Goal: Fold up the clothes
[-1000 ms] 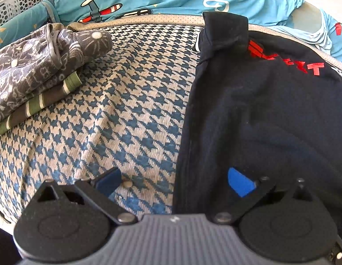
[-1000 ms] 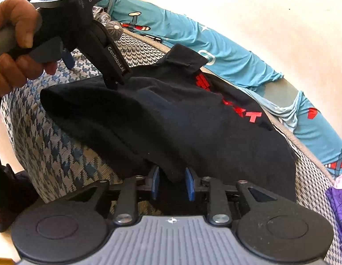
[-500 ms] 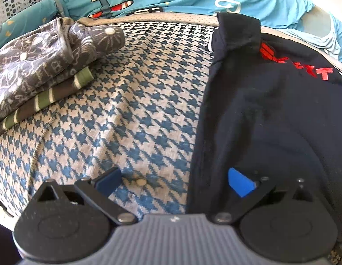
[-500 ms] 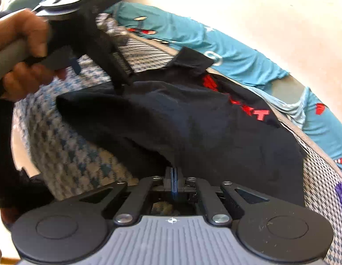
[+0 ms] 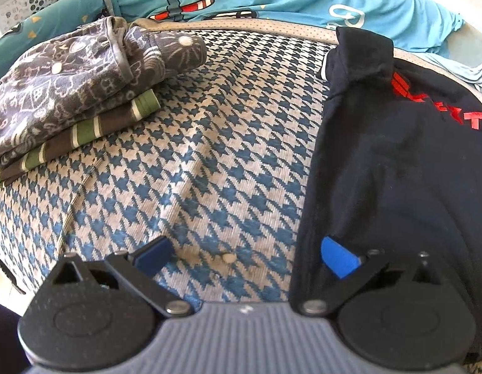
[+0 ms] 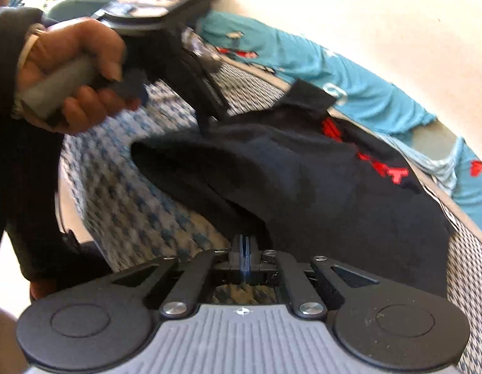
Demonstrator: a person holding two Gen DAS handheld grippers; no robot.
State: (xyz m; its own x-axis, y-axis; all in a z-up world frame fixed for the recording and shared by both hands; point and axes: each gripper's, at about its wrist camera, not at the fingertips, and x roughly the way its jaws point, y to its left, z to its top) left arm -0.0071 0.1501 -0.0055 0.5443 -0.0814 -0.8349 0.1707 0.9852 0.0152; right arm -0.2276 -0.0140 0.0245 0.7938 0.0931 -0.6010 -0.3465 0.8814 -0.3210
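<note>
A fold of the black shirt point(image 5: 396, 162) looks just begun. At the surface's left edge sits a stack of folded clothes point(image 5: 72, 93), soft printed grey over green stripes. The left gripper point(image 5: 244, 254) is spread wide, one pad above the shirt's long edge and gripping nothing. The shirt, limp knit with red lettering, lies along the right side of the houndstooth cover point(image 5: 191, 155). The right gripper point(image 6: 244, 246) is clenched on its near hem (lifting it slightly). Next, the hem likely goes over toward the collar.

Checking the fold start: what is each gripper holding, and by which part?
The right gripper pinches the black T-shirt at its near edge. The left gripper is open and holds nothing.
</note>
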